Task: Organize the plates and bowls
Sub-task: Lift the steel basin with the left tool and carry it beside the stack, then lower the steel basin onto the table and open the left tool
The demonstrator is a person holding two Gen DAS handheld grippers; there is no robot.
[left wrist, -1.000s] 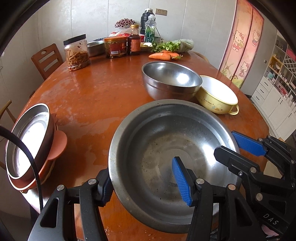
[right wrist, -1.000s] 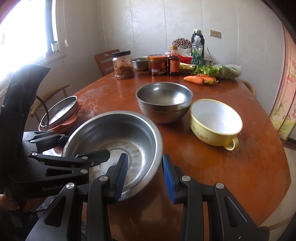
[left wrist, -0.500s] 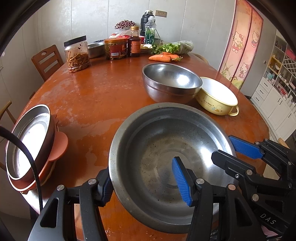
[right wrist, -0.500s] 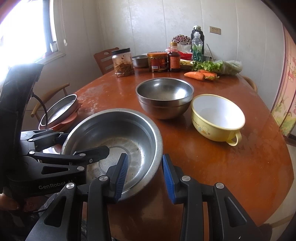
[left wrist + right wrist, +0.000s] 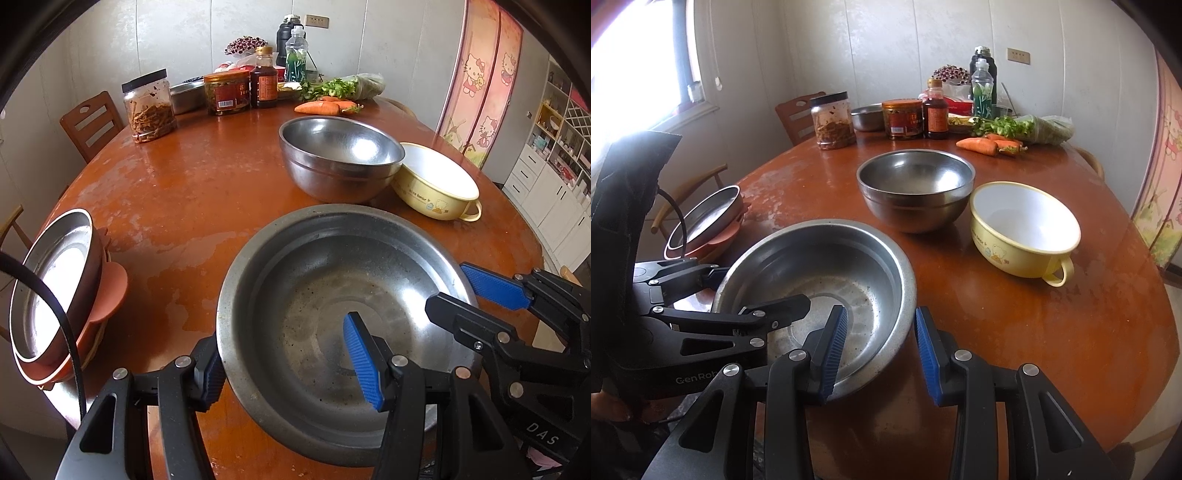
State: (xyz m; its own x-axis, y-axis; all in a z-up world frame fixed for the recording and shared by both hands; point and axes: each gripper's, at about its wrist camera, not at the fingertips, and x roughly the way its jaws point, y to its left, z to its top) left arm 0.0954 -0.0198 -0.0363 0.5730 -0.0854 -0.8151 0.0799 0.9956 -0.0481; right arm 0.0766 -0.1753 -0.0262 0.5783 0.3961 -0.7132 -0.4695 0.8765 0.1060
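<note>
A wide steel basin (image 5: 317,295) sits at the near edge of the brown table (image 5: 192,192); it also shows in the right wrist view (image 5: 827,273). My left gripper (image 5: 284,365) is open with one finger outside the near-left rim and one inside. My right gripper (image 5: 881,347) is open and straddles the near-right rim; it also shows in the left wrist view (image 5: 476,291). A deep steel bowl (image 5: 340,155) and a yellow handled bowl (image 5: 436,184) stand behind. A steel plate on orange plates (image 5: 55,288) is stacked at the left edge.
Jars, bottles, carrots (image 5: 325,107) and greens (image 5: 340,86) line the far side of the table. Wooden chairs (image 5: 92,122) stand at the left. White cabinets (image 5: 554,177) and a pink door are at the right.
Both views have drifted slightly; the basin looks a little further from the two bowls behind it. Both grippers stay around its rim with the same finger gap.
</note>
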